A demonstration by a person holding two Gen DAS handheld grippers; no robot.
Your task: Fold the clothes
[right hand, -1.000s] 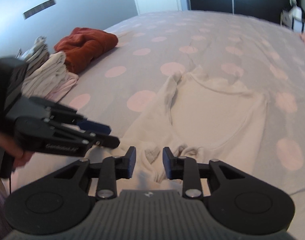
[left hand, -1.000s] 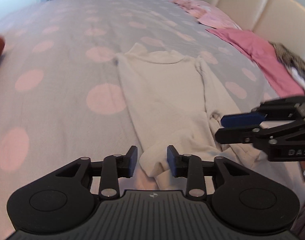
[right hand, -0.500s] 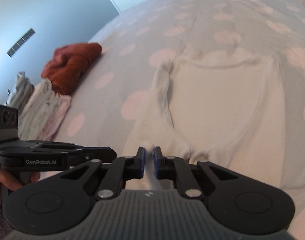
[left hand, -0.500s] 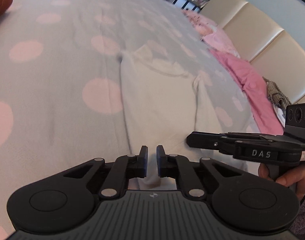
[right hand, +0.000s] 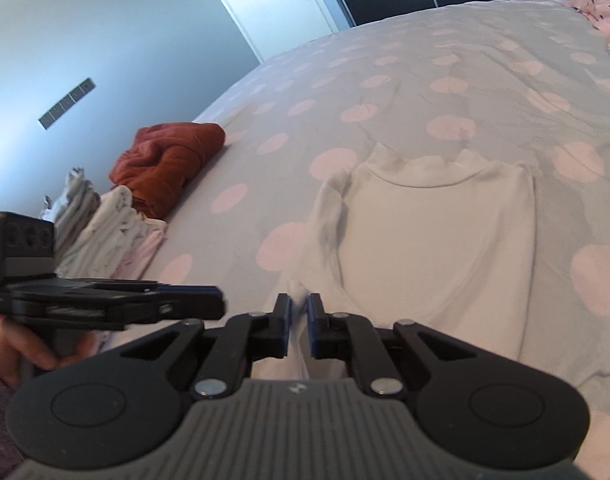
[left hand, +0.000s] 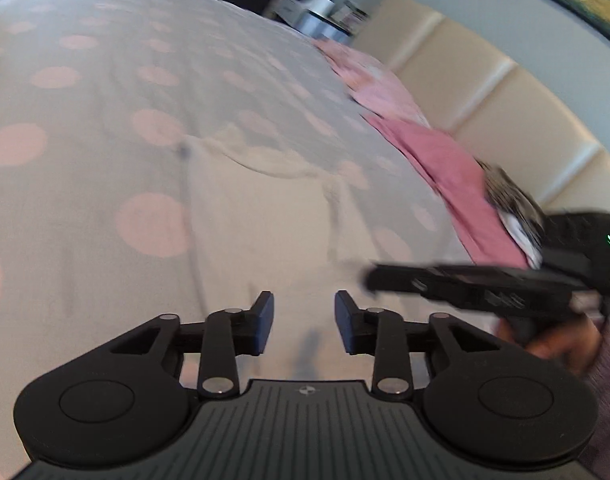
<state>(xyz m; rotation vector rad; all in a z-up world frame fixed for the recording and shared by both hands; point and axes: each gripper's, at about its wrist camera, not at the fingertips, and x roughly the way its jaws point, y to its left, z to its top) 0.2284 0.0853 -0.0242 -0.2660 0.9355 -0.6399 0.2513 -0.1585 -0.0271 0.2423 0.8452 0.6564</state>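
Left gripper [left hand: 303,326], lower centre of its frame, has let go of the white top [right hand: 437,232] it pinched half a second ago; its jaws are opening, cloth below but not clamped. Right gripper [right hand: 299,330] stays shut on a fold of the hem. Garment lies flat mid-frame on the dotted bedspread [right hand: 385,80]. One-sided hold; the bottom fold probably needs a re-grip.
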